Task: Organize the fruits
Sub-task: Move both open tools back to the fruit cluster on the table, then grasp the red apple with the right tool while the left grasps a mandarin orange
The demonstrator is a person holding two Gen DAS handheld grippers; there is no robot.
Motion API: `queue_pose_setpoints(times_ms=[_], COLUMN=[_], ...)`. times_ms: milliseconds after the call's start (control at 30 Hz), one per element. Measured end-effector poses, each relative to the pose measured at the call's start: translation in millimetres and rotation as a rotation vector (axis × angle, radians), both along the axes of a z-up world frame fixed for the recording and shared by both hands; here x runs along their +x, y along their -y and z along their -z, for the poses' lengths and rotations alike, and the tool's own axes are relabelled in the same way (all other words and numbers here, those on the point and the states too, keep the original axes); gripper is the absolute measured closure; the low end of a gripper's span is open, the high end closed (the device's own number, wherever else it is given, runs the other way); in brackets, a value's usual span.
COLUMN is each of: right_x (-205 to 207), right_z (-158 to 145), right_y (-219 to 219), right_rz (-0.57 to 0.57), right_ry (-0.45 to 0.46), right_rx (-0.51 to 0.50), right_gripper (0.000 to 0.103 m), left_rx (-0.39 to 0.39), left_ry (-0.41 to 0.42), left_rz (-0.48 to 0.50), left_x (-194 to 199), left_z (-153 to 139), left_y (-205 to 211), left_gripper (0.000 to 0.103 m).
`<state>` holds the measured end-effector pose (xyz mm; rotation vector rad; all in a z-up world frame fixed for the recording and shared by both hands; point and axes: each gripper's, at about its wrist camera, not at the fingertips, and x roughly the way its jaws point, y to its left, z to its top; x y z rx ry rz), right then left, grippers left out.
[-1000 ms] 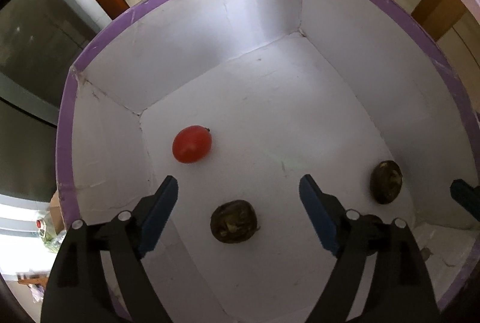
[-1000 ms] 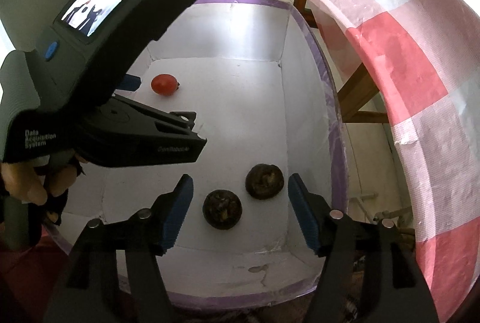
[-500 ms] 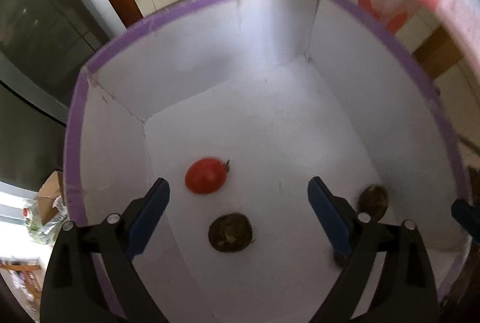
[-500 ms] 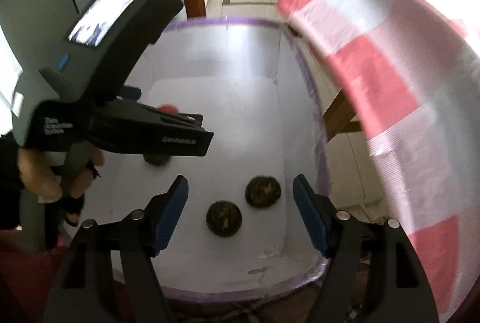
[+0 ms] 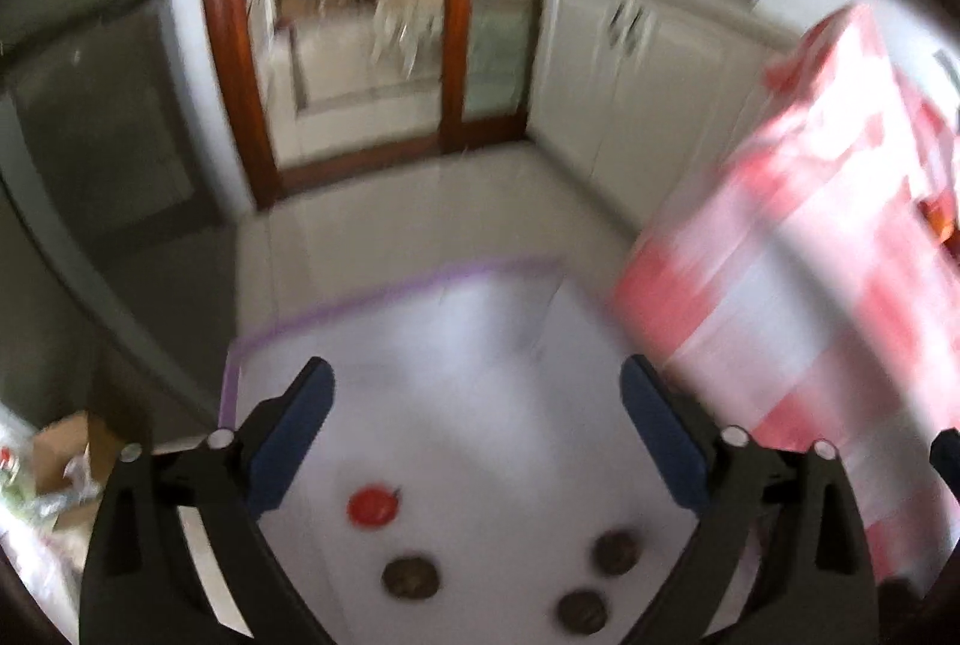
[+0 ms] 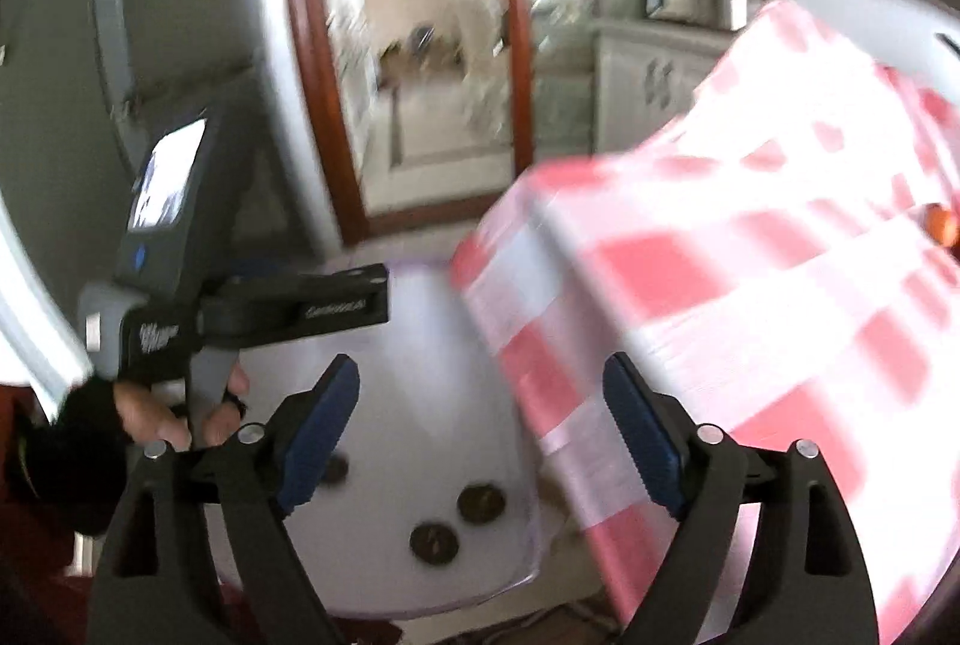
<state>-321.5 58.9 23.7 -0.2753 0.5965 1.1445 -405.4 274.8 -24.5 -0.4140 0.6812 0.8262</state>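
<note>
Left wrist view: left gripper [image 5: 477, 438] wide apart, blue pads [image 5: 291, 432] spread, nothing between them, held high above the white box [image 5: 420, 345]. Directly below, on the box floor: red tomato-like fruit [image 5: 372, 507] toward the left wall, one dark brown fruit [image 5: 411, 577] just nearer the near edge from it, two more dark brown fruits [image 5: 613, 552] and [image 5: 581, 612] toward the right wall, close together but apart. Four pieces in the box in total. All blurred, exact type of the dark ones hard to tell. Purple-taped rim [image 5: 384, 294] visible along the far edge.

Right wrist view: right gripper [image 6: 480, 426] also wide, empty, raised above the near right corner of the box. Same two dark fruits underneath, [image 6: 434, 543] and [image 6: 481, 504], lying near the right wall; a third dark one [image 6: 336, 468] half hidden behind the left pad. Other handheld unit with its small screen [image 6: 168, 174] and the gloved hand [image 6: 150, 405] at left, over the box's left side.

Further out: table under a pink-and-white checked cloth [image 6: 750, 315] right beside the box, higher than it. Small orange-red round thing [image 6: 942, 222] at the table's far right edge, probably another fruit, too blurred to confirm.

Progress, as a judgement: well under way, four fruits deposited, both claws free and apparently turned toward the table. Left to do: at least that orange-red piece, maybe more on the tabletop out of sight. Not possible to call finished from here.
</note>
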Motion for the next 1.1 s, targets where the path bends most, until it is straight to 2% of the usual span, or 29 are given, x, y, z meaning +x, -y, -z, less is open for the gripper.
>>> queue_pose_setpoints(times_ms=[133, 200, 367, 467, 567, 700, 900, 1033, 1100], right_x=[22, 36, 84, 117, 153, 203, 275, 323, 354], right_z=[-40, -55, -84, -87, -80, -63, -32, -18, -10], right_y=[30, 48, 101, 141, 182, 231, 286, 311, 323], right_rz=[0.14, 0.212, 0.426, 0.566, 0.697, 0.868, 1.08, 1.187, 1.238], right_ry=[-0.002, 0.003, 0.002, -0.001, -0.043, -0.152, -0.28, -0.293, -0.303], right_rx=[0.127, 0.18, 0.255, 0.264, 0.252, 0.233, 0.172, 0.142, 0.118], right_gripper=[0.017, 0.016, 0.016, 0.016, 0.016, 0.016, 0.016, 0.016, 0.016], left_rx=[0.123, 0.148, 0.154, 0.149, 0.12, 0.045, -0.117, -0.143, -0.172], left_ry=[0.119, 0.154, 0.26, 0.295, 0.307, 0.269, 0.193, 0.185, 0.175], left_rz=[0.095, 0.147, 0.328, 0.435, 0.528, 0.639, 0.693, 0.688, 0.7], left_x=[16, 29, 76, 119, 162, 235, 346, 390, 398], left_z=[-50, -66, -99, -112, -120, -110, -76, -60, -55], left_y=[25, 39, 86, 119, 149, 180, 219, 234, 235], left_gripper=[0.002, 0.002, 0.002, 0.002, 0.002, 0.002, 0.002, 0.002, 0.002])
